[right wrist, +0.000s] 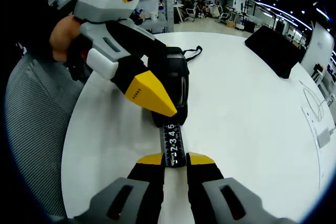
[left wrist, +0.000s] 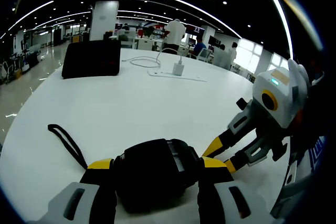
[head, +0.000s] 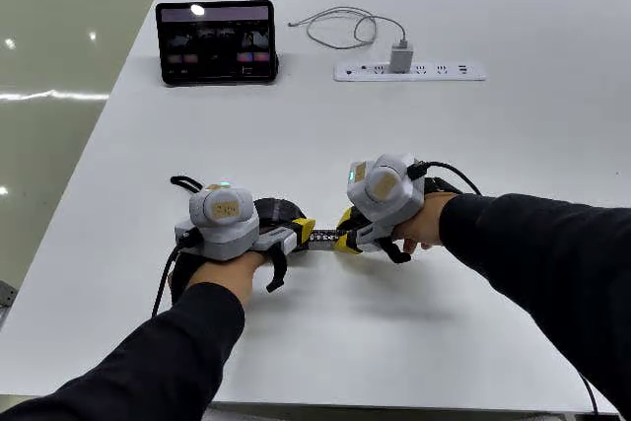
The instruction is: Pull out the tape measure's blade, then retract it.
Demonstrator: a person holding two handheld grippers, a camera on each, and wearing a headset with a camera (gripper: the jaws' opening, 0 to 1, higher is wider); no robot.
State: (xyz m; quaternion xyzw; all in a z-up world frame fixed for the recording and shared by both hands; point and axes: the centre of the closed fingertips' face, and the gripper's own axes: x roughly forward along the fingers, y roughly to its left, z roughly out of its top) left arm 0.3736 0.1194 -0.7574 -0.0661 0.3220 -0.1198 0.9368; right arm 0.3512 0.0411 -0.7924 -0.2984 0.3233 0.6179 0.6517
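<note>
Head view: the tape measure (head: 279, 212), a black case, lies on the white worktop (head: 375, 342) toward its near edge, left of the middle. The left gripper (head: 299, 232) clamps the case from the left. The right gripper (head: 347, 236) faces it from the right, and a short stretch of blade (head: 323, 237) runs between them. A tablet (head: 216, 41) stands near the far left edge. A power strip (head: 409, 71) with a charger (head: 400, 56) and looped cable (head: 340, 27) lies by the far edge, well apart from the grippers.

Left gripper view: the yellow-tipped jaws press on both sides of the case, whose bulk hides the worktop just ahead. Its strap (left wrist: 65, 142) trails off to the left. The right gripper reaches in low from the right, beside the case.

Right gripper view: the jaws sit nearly together, pinching the blade's end, it seems, with numerals up to 5 showing. The left gripper's yellow tip covers part of the case above the blade's mouth. A mesh chair (right wrist: 31, 124) shows past the worktop's edge
</note>
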